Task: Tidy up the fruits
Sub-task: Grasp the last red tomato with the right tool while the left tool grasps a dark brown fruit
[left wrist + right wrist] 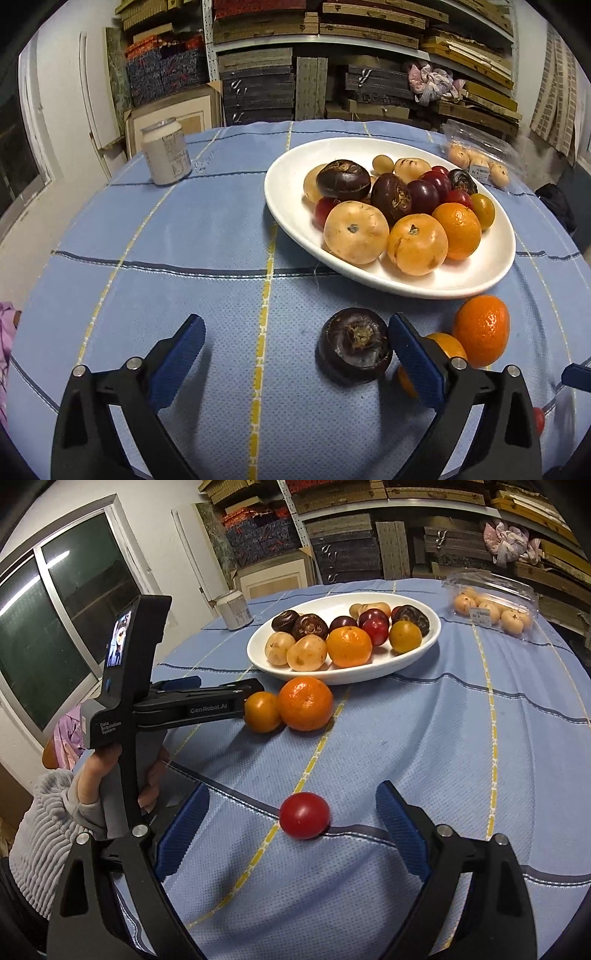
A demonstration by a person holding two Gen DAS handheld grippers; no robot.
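Right wrist view: the right gripper (291,823) hangs with its jaws spread wide and empty, and the red fruit (304,815) lies on the blue tablecloth (461,757) in the gap between the pads, roughly centred, touching neither as far as I can tell. Beyond it, toward the middle of the table, a large orange (306,703) and a smaller orange-yellow fruit (263,712) sit touching each other, just short of the white plate's (369,674) near rim. The plate holds a mixed heap of fruit. A clear plastic box (493,603) of pale fruit sits by the far right edge, a small jar (234,610) by the far left.

In the left wrist view the left gripper (295,350) is also spread and empty; a dark brown fruit (354,345) lies on the cloth just inside its right-hand pad, off centre and perhaps touching that pad.

The step in hand looks like lining up on loose fruit to gather it onto the plate. The right gripper's next move calls for closing gently on the red fruit, which is round and may roll; the left needs shifting sideways to centre the dark fruit first.
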